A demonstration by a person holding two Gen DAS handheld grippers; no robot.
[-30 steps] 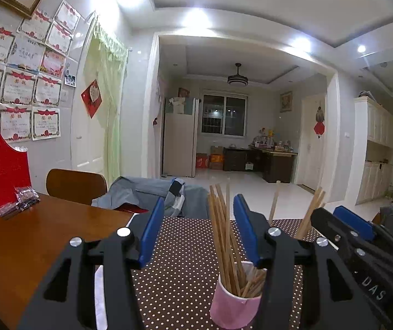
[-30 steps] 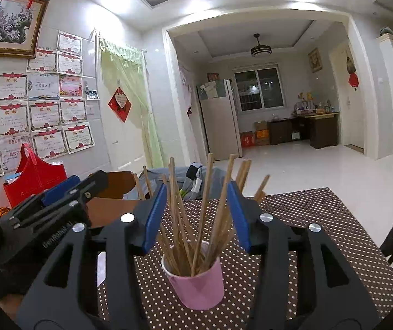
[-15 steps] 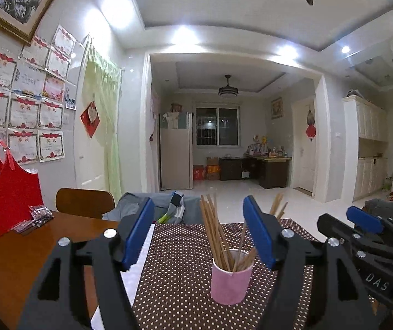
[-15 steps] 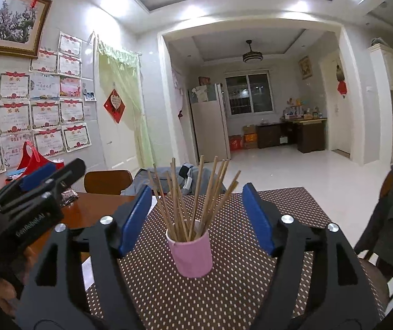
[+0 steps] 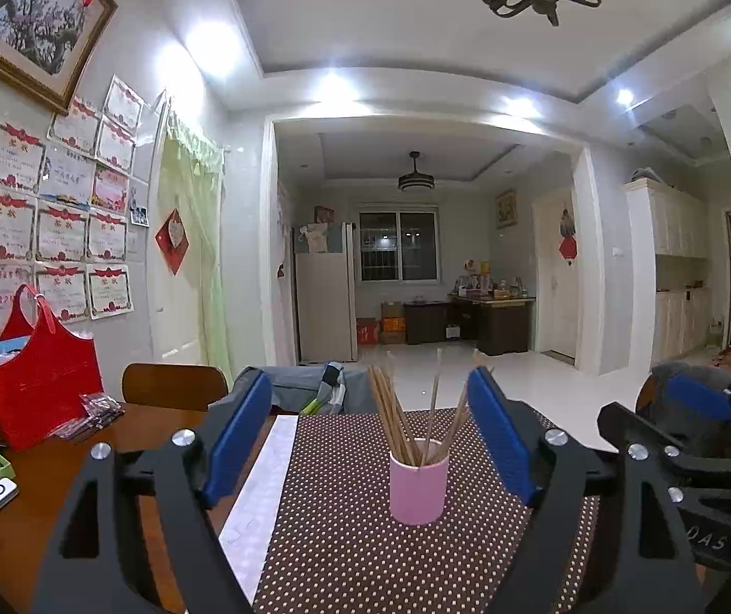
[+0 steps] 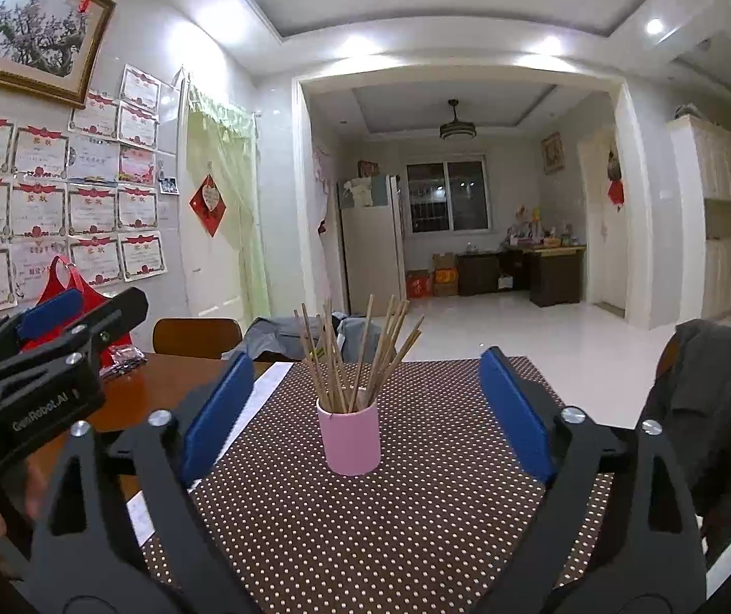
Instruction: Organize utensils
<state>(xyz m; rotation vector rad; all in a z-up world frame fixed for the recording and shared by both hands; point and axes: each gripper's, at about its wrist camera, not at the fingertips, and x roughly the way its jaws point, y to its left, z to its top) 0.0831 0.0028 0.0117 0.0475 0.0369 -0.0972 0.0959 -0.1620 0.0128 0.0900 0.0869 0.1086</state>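
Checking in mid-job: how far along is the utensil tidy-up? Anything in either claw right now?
Looks done: the chopsticks stand bunched in the pink cup, upright on the dotted placemat. In hand: nothing; the left claw and right claw are both open and empty, short of the cup. Left: no loose utensils show on the mat or the wooden table, so it seems nearly finished.

chopsticks (image 6: 352,358) in cup (image 6: 349,440) | cup on mat (image 6: 416,511) | bag (image 5: 40,384) far left
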